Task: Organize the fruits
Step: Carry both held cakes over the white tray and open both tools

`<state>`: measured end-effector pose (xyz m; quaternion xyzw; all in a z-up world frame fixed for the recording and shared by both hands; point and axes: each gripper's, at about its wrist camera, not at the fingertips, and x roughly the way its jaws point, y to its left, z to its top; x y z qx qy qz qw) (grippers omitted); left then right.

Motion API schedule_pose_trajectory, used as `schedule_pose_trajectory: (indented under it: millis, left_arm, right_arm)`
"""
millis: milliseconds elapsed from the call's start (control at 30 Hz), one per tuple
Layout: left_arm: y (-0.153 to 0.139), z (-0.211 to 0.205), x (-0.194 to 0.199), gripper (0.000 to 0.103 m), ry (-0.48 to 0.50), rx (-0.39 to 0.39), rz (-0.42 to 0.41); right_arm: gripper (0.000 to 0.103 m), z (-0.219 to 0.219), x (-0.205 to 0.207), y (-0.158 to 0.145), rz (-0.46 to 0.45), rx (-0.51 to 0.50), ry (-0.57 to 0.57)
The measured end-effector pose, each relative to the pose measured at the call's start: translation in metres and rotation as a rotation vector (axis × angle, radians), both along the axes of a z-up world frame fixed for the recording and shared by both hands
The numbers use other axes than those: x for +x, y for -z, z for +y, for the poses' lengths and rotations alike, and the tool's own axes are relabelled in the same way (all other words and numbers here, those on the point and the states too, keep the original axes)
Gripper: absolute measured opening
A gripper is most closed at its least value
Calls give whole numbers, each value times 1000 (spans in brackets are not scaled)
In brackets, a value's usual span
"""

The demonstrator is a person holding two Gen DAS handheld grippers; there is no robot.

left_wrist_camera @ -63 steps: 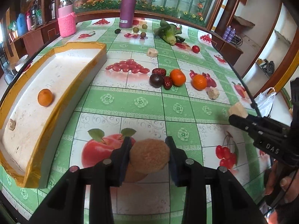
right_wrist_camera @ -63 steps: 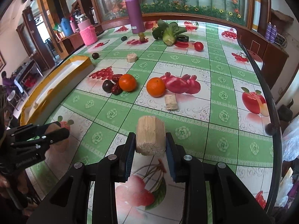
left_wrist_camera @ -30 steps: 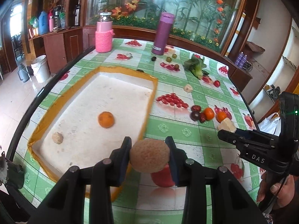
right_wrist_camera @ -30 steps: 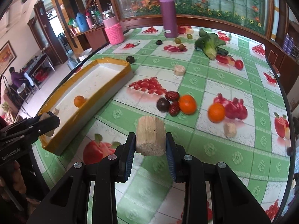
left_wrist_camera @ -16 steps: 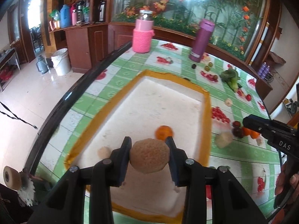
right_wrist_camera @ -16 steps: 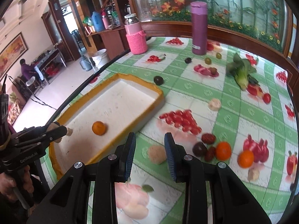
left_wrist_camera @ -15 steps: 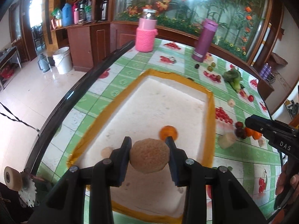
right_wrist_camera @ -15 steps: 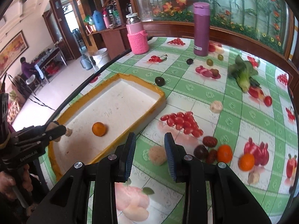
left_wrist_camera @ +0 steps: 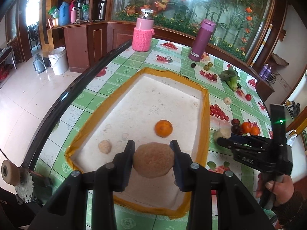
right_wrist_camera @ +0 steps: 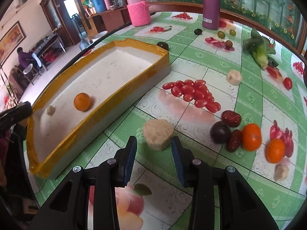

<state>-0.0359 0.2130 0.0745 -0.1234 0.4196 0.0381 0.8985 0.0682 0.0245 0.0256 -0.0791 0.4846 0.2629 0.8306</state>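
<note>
My left gripper is shut on a round tan fruit piece and holds it above the near end of the white tray with a yellow rim. In the tray lie an orange and a small pale piece. My right gripper is open just behind a pale cut chunk that sits on the tablecloth beside the tray. Two oranges, a dark plum and red dates lie to the right.
A pink jar and a purple flask stand at the table's far side. Green vegetables, cherry tomatoes and small dark and green fruits lie scattered. The table's black edge runs left of the tray.
The right gripper let go of the pale chunk, which now sits on the cloth, and has dropped closer to it. The left gripper carried its tan piece from the tablecloth to over the tray.
</note>
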Motion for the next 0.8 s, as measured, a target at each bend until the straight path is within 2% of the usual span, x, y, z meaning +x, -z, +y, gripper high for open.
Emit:
schedule_pose_trajectory:
  millis: [33, 200, 467, 633, 800]
  left_arm:
    - [0, -2, -1, 40, 5, 0, 1]
    - [2, -4, -2, 40, 14, -7, 9]
    - [3, 9, 3, 40, -20, -10, 8]
    - [2, 21, 13, 40, -45, 7, 4]
    - [5, 31, 35, 40, -64, 15, 10]
  right_arm:
    - [32, 1, 2, 3, 1, -12, 6]
    - [31, -7, -1, 0, -36, -11, 27]
    - [31, -11, -4, -51, -126, 49, 17]
    - [31, 12, 14, -75, -135, 110, -15]
    - [31, 52, 33, -77, -132, 123, -63]
